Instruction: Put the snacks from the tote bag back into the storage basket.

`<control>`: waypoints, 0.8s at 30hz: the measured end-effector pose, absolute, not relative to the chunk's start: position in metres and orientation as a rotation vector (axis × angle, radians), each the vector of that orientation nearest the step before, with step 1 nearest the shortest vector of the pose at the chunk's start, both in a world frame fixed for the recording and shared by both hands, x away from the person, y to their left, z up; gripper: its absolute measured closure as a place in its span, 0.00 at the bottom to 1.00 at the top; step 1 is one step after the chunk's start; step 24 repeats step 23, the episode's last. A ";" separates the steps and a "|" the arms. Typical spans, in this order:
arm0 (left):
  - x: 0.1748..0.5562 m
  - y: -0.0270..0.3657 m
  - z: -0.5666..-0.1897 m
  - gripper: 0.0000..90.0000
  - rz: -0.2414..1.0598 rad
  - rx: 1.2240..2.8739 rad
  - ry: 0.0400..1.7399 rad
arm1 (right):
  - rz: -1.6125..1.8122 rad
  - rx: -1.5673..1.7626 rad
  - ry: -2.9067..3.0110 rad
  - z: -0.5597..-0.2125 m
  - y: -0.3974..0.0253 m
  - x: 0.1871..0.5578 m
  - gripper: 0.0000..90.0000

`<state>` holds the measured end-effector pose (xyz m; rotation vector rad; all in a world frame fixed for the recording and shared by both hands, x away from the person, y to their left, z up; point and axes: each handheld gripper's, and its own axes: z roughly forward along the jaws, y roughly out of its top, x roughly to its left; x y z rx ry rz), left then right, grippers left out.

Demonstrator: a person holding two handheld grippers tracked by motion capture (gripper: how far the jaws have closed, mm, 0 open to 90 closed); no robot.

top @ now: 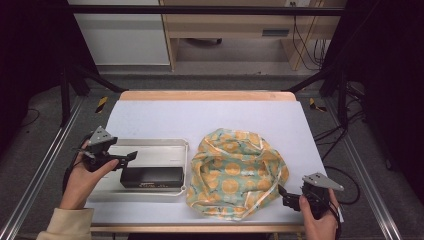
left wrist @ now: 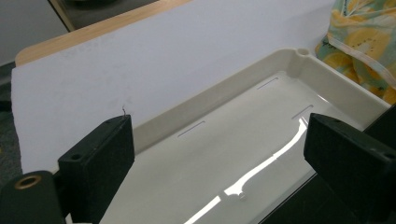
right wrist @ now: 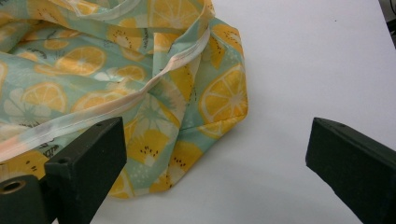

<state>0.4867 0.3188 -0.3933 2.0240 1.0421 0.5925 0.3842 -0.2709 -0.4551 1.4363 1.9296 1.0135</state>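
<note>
— White covering ran over the table (top: 165, 117), wooden edge at the far side. What lay ahead of each gripper?

— Before the left gripper (top: 131, 156) sat a shallow pale tray (top: 150, 145), and in it a black box (top: 151, 177), just past the jaw tips and slightly toward the person. Its long axis ran straight on from the jaws, along the tray's length.

— And the jaws?

— Spread wide, nothing between them. In the left gripper view they stood apart over the tray's bare glossy floor.

— The other side?

— The right gripper (top: 283, 195) hovered just beside the near corner of a crumpled cloth (top: 235, 170) printed with lemon slices — released too, its jaws gaping over bare table with the cloth's hem before its left jaw.

— Which was nearer the box?

— The left, plainly; the right was well apart from it, the cloth between them.

— Any writing?

— Faint marks along the box's near edge, too small to read.
</note>
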 end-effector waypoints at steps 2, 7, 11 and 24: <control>0.487 0.324 -0.394 0.10 0.605 2.017 1.064 | 1.014 1.438 1.930 -0.455 -0.271 0.384 0.06; 0.489 0.335 -0.397 0.10 0.662 1.994 1.133 | 1.014 1.434 1.932 -0.455 -0.271 0.384 0.06; 0.491 0.343 -0.400 0.10 0.704 2.008 1.180 | 1.013 1.434 1.933 -0.455 -0.271 0.384 0.06; 0.493 0.353 -0.406 0.10 0.744 2.032 1.243 | 1.014 1.434 1.946 -0.455 -0.269 0.385 0.06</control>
